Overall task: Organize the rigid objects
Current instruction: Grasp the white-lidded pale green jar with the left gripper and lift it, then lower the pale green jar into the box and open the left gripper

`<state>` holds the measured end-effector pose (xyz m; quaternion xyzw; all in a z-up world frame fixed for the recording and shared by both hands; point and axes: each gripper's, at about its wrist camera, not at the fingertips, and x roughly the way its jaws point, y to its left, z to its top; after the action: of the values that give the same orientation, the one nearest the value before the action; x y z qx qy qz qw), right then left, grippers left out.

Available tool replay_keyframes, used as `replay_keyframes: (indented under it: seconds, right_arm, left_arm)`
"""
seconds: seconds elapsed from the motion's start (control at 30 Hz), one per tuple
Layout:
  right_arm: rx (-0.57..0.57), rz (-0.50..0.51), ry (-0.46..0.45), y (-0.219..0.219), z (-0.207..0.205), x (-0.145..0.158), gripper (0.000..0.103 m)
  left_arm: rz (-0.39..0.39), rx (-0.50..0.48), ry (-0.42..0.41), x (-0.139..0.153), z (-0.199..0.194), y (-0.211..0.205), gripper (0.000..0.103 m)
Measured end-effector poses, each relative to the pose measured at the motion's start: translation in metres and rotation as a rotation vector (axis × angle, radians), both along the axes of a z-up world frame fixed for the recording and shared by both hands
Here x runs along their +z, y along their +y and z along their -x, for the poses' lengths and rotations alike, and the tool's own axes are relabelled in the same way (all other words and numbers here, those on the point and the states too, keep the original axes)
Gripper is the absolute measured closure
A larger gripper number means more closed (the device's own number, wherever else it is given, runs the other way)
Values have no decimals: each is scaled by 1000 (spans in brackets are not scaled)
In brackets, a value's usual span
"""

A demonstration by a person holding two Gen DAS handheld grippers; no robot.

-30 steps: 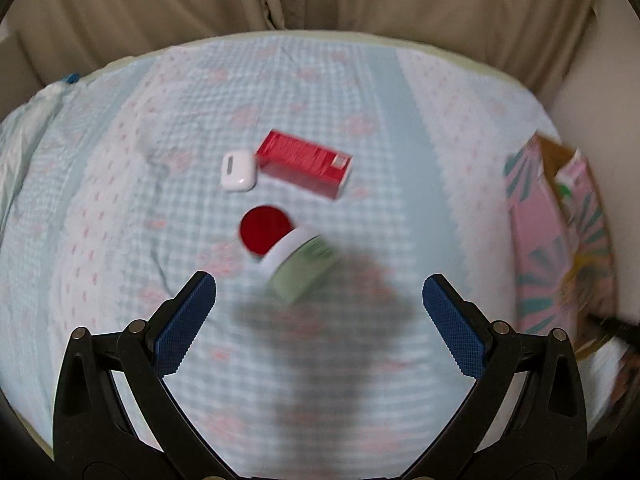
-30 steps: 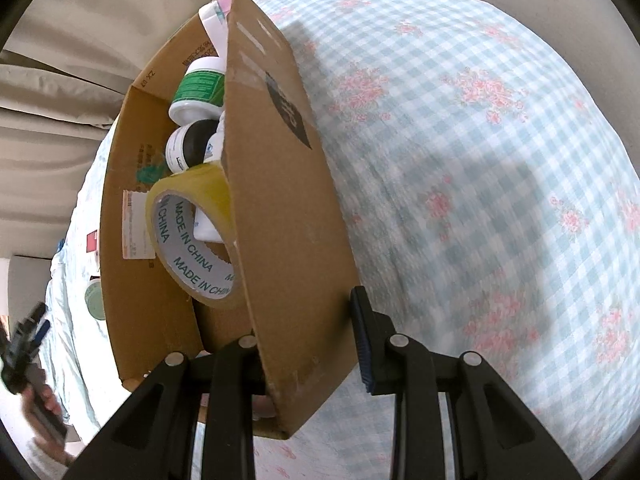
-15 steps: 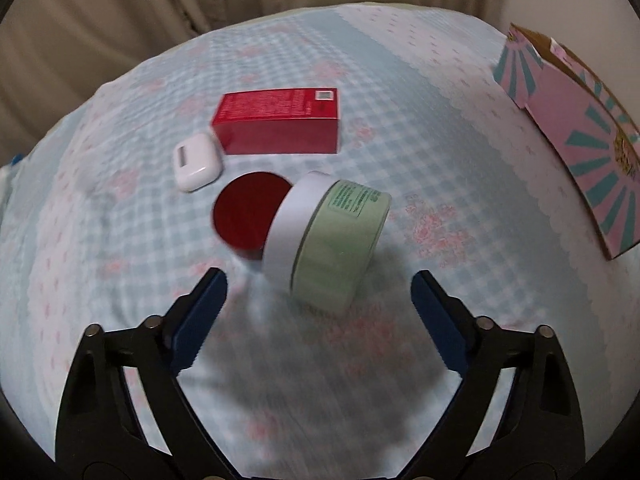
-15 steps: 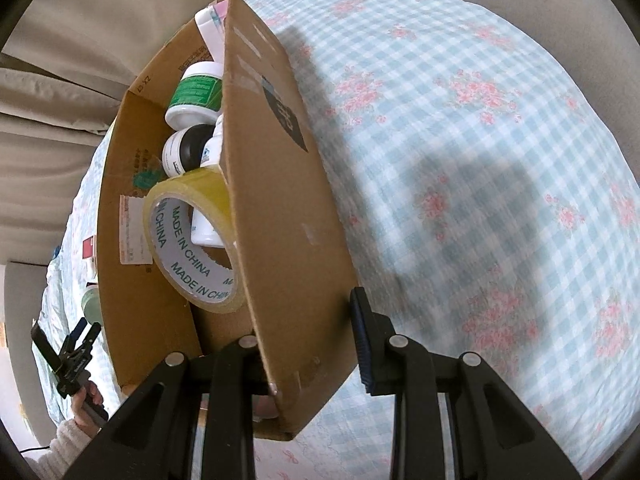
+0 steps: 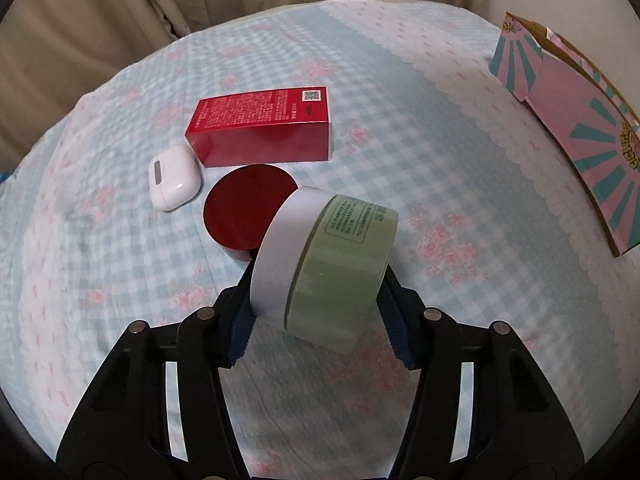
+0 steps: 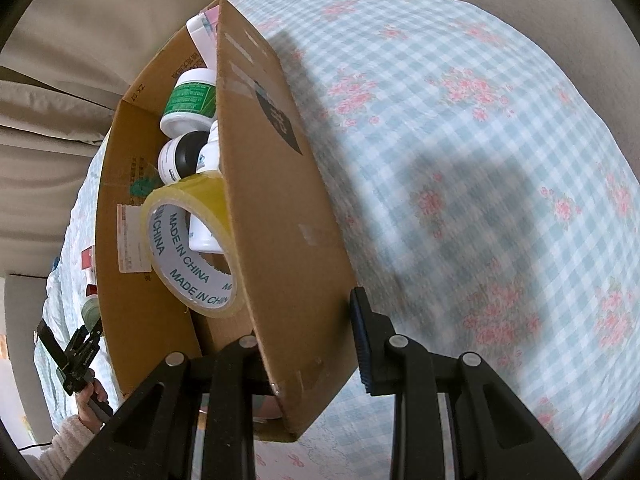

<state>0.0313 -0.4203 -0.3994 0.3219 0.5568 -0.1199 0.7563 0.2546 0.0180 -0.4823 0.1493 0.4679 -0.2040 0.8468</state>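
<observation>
Now green jar (image 5: 332,268) (on its side) — clamped betw. left gripper (image 5: 318,320) pads.

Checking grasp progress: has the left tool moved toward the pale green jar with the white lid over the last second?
Yes. The left tool advanced toward the red rectangular box and closed on the pale green jar.
</observation>
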Motion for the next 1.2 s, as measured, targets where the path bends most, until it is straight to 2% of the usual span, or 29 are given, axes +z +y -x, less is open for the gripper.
replay_keyframes:
  seconds: [0.17, 0.6, 0.97, 1.2]
  right_arm:
    - [-2, -1, -1, -1, 0, -1, 78]
    - [0, -6, -5, -3, 3, 0, 78]
    - [25, -11, 6, -2, -2, -1, 77]
    - [39, -23, 13, -4, -8, -2, 77]
  left_arm:
    - [17, 11, 29, -5, -5, 1, 51]
    - [62, 61, 32, 10, -1, -4, 62]
    - [146, 167, -11, 66, 9, -9, 64]
    - [181, 144, -75, 146, 24, -52, 64]
